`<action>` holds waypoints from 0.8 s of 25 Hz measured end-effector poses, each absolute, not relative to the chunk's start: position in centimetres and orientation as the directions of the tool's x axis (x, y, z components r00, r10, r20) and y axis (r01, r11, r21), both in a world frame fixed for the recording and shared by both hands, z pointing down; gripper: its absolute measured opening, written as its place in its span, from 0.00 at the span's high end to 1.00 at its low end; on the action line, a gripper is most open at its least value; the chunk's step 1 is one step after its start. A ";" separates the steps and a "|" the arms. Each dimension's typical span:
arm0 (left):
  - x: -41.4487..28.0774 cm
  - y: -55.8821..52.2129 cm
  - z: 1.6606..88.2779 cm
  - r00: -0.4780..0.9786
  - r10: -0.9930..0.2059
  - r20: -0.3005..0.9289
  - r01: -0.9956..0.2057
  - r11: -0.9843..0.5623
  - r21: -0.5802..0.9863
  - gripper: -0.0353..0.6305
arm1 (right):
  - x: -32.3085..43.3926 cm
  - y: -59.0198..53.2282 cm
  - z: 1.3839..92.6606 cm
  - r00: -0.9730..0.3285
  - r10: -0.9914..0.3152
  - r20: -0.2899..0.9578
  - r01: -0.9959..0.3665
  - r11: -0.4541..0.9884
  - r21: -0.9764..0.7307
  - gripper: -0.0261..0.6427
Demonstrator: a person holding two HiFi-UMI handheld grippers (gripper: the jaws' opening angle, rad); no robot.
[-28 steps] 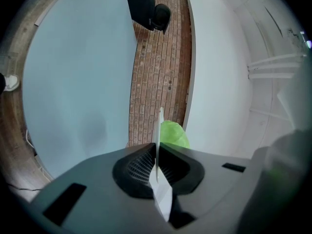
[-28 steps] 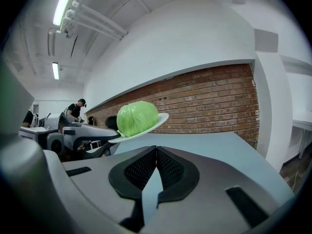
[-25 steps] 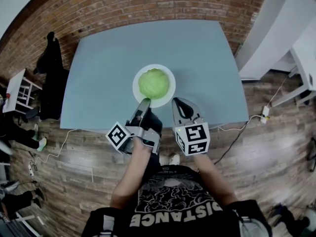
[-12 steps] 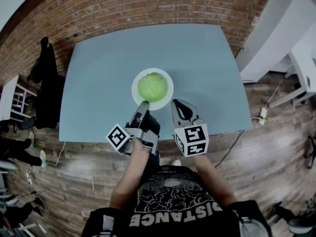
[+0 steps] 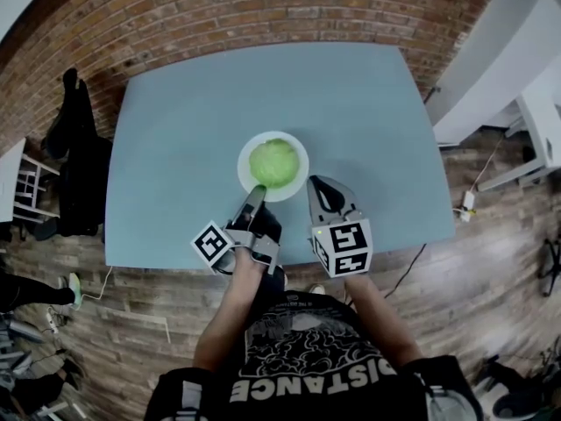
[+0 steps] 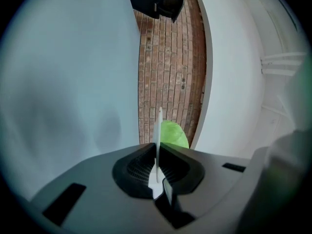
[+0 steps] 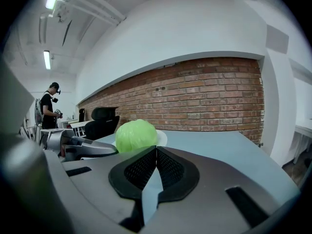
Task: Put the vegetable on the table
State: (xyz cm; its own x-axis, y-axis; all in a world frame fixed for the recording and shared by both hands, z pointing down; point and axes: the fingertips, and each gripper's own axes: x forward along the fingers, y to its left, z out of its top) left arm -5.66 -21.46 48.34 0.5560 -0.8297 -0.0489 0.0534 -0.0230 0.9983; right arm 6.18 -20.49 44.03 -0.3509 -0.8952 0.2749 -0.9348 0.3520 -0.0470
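The head view takes in the whole layout. One pale blue table [image 5: 175, 147] with a smooth matte top stands between a red brick wall [image 5: 263, 7] and a wood-plank floor [image 5: 491, 261]. Near its front edge lies one white round plate [image 5: 299, 150]. On the plate sits one round green vegetable [image 5: 273, 162], shaped like a ball. Two grippers reach in. The left gripper [image 5: 256, 191] meets the plate's near rim, and the right gripper [image 5: 319, 183] hangs just beside the plate's right edge.

Only the left gripper view, which is turned sideways, shows the grasp. Its ribbed black pads [image 6: 141, 165] are clenched on the thin plate rim, which is seen edge-on. The vegetable bulges just beyond it.

The right gripper view shows that gripper's jaws pressed together, with nothing between them. It adds the vegetable's smooth, pale-green surface from the side. It also shows one black office chair [image 7: 102, 118] and one person [image 7: 48, 106] standing far back under ceiling strip lights [image 7: 47, 58].
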 end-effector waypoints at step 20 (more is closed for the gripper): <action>-6.8 -24.2 55.6 0.633 -0.768 0.095 -0.080 0.057 0.995 0.92 | 4.1 -24.0 47.3 -0.341 -0.869 0.359 -0.935 0.355 -0.028 0.95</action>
